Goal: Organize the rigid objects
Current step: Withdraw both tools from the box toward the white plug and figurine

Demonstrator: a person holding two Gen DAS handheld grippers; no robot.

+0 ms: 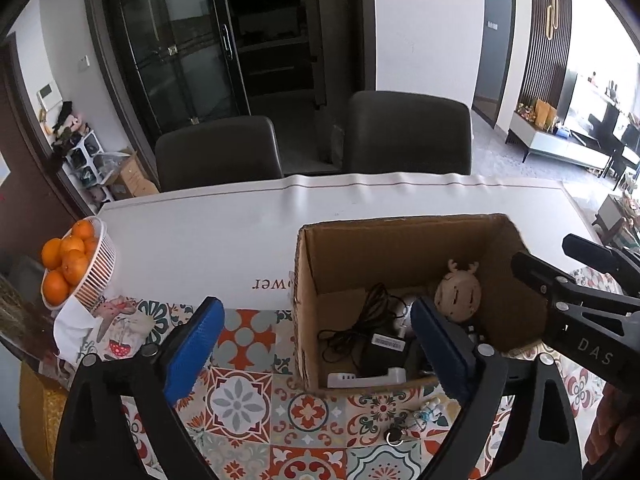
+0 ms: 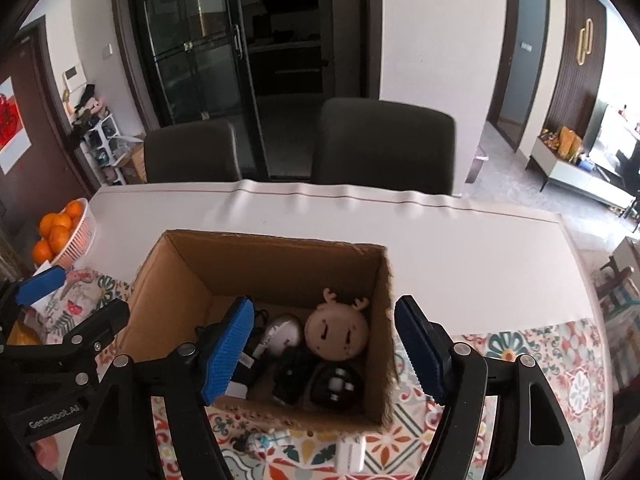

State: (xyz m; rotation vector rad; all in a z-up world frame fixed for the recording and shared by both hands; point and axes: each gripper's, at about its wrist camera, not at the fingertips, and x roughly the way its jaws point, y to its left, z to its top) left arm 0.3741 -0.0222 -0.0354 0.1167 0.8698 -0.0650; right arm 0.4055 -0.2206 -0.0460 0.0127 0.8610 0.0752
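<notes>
Right wrist: both grippers' fingers apart, empty, over box [image 2: 176,276] on table [image 2: 460,248]. Remaining: small figurine [image 2: 266,438] and white block [image 2: 352,454] beside box front. Likely light, stiff, slippery; pinch across midsection.

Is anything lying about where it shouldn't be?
Yes. A small keychain figure and a white block lie on the patterned mat outside the cardboard box, unlike the deer toy inside.

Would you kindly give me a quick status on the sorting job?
Both hand-held grippers open, empty. Brown cardboard box holds round antlered doll head, black cabled adapter. Small items remain on patterned tile mat.
</notes>
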